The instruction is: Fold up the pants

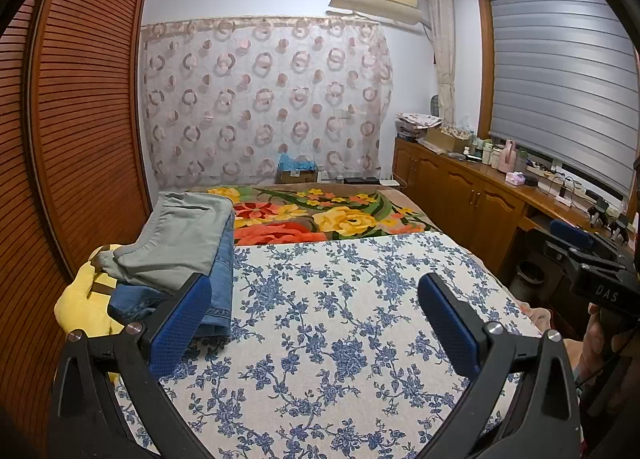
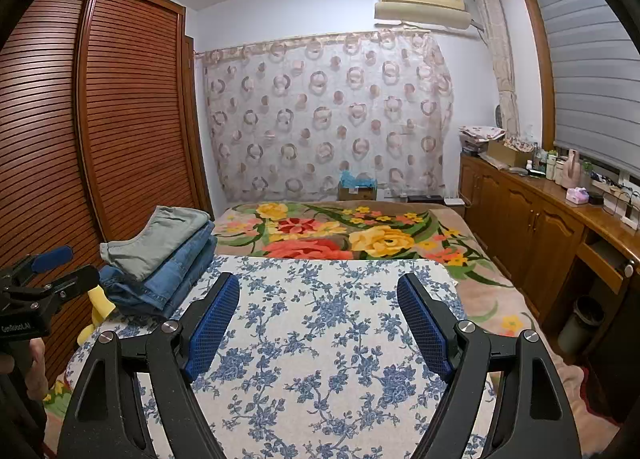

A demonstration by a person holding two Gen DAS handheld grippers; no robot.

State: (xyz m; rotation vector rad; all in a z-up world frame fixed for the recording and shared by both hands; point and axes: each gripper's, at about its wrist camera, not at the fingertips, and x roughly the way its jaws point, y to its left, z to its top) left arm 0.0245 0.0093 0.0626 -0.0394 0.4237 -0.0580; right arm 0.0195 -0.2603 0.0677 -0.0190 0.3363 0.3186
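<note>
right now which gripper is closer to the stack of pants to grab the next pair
Left, probably. The left gripper is open with the pants stack right by its left finger. The right gripper is also open, but the stack sits farther off to its left, over the blue flowered cloth.

My left gripper [image 1: 314, 315] and my right gripper [image 2: 318, 319] hover side by side, jaws apart, over the cloth [image 2: 320, 339] spread on the bed [image 2: 472, 291]. The folded pants [image 2: 160, 259] lie stacked at the cloth's left edge, wardrobe [image 2: 120, 119] behind them. The blanket [image 2: 340, 235] lies beyond; cabinets [image 2: 540, 227] stand right.
</note>
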